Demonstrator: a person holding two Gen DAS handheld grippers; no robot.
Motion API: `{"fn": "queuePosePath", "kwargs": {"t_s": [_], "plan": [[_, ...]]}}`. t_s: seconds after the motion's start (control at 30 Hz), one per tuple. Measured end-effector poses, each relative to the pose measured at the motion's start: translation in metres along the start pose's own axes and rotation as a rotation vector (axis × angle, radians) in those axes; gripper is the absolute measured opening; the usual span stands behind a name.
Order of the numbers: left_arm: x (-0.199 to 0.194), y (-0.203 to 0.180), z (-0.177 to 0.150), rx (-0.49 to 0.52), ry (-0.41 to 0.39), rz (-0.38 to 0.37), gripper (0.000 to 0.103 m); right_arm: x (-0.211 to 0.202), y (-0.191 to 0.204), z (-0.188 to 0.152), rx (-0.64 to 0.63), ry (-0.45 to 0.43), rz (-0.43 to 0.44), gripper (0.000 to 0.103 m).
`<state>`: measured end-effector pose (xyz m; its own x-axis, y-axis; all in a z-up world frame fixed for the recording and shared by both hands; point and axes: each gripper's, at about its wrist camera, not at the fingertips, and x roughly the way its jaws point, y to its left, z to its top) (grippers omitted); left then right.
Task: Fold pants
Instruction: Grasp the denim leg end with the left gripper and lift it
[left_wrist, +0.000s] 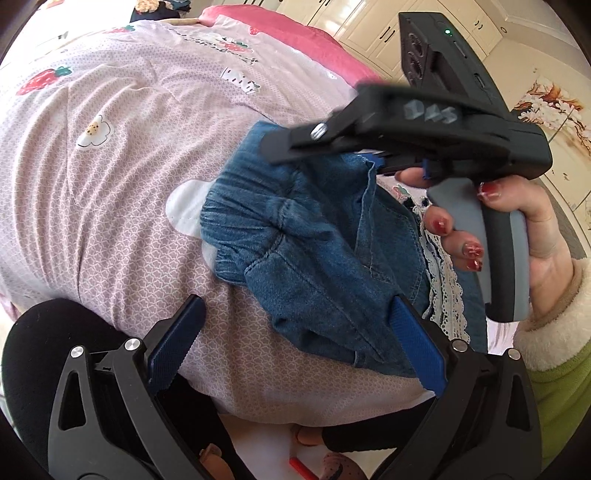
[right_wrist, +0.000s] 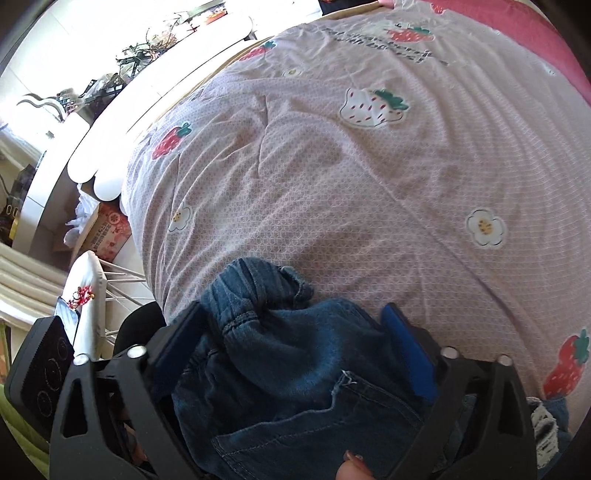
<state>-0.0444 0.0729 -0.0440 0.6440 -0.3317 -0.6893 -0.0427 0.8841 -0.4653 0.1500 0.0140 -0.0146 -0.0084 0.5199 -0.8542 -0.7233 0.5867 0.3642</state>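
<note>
The small blue denim pants (left_wrist: 314, 266) lie bunched on a bed covered with a pink quilt printed with strawberries and flowers (left_wrist: 110, 177), close to the near edge of the bed. The gathered elastic waistband (left_wrist: 251, 214) points toward the middle of the bed.

Left claw (left_wrist: 295, 343): the two blue-padded fingers stand wide apart. One pad (left_wrist: 417, 347) lies against the lower fold of the denim; the other is over bare quilt. Nothing is gripped.

Right claw (right_wrist: 295, 354): the fingers are partly spread and straddle the bunched denim near the waistband. The fabric fills the gap between the blue pads (right_wrist: 410, 354). Whether the pads actually press on the cloth is not clear from either view. In the left wrist view this claw appears blurred above the pants, held by a hand with red-painted nails (left_wrist: 517, 229) in a green sleeve with a cream cuff (left_wrist: 550, 332).

A strip of white lace trim (left_wrist: 443, 280) lies beside the pants.
</note>
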Motion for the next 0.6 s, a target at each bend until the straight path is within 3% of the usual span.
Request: {"fn": "queuePosePath", "kwargs": {"t_s": [0.07,0.17,0.33,0.4,0.47,0.6], "plan": [[0.000,0.003,0.001,-0.004,-0.001,-0.003,0.093,0.003,0.002,-0.003,-0.003,0.001,0.002,0.051],[0.004,0.001,0.005,0.000,-0.015,-0.010,0.093,-0.005,0.000,-0.007,0.002,-0.018,0.026,0.040],[0.003,0.008,0.011,-0.023,-0.043,-0.039,0.090,-0.040,-0.009,-0.015,0.019,-0.088,0.108,0.031],[0.002,0.009,0.017,-0.028,-0.057,-0.068,0.082,-0.055,-0.011,-0.021,0.015,-0.120,0.133,0.031],[0.004,0.011,0.024,-0.053,-0.051,-0.131,0.064,-0.066,-0.014,-0.026,0.014,-0.145,0.146,0.031],[0.013,0.015,0.034,-0.123,-0.020,-0.242,0.041,-0.089,-0.023,-0.035,0.026,-0.190,0.151,0.031]]}}
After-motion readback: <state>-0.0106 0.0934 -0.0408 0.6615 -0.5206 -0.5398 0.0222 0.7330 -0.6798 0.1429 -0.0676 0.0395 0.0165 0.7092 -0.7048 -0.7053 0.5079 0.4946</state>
